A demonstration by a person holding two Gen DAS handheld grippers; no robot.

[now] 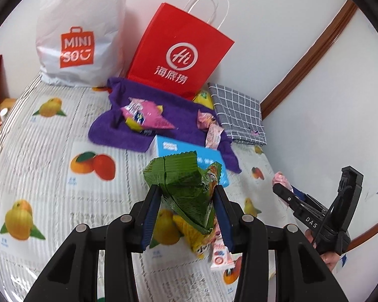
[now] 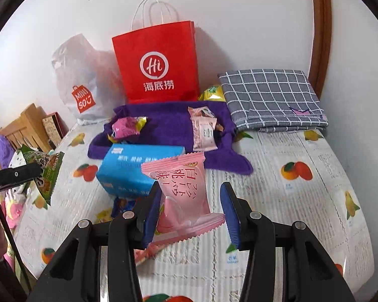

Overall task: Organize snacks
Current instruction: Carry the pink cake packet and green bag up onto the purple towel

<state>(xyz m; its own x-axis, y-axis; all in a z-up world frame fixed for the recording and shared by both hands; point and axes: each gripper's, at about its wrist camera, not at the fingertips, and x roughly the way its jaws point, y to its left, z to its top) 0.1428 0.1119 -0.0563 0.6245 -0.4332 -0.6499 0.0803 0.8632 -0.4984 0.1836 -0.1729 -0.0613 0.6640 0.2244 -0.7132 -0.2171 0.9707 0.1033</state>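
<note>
Left gripper (image 1: 186,196) clamped on green snack packet (image 1: 181,183); right gripper (image 2: 191,201), part-open, pinching pink snack packet (image 2: 184,191), blue box (image 2: 128,168) at ten o'clock.

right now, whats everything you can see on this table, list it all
green snack packet: one, green, held in the left gripper
pink snack packet: one, pink, in the right gripper
blue box: one, blue, at the near edge of the purple towel
purple towel: one, purple, mid table, several small pink wrapped snacks on it
red paper bag: one, red, upright against the wall
white plastic bag: one, white, left of the red bag
checked cloth: one, grey and white, folded, right of the towel
yellow packet: one, partly hidden behind the towel
tablecloth: one, white, fruit print
left gripper: one, black, shut on the green packet
right gripper: one, black, shut on the pink packet
</note>
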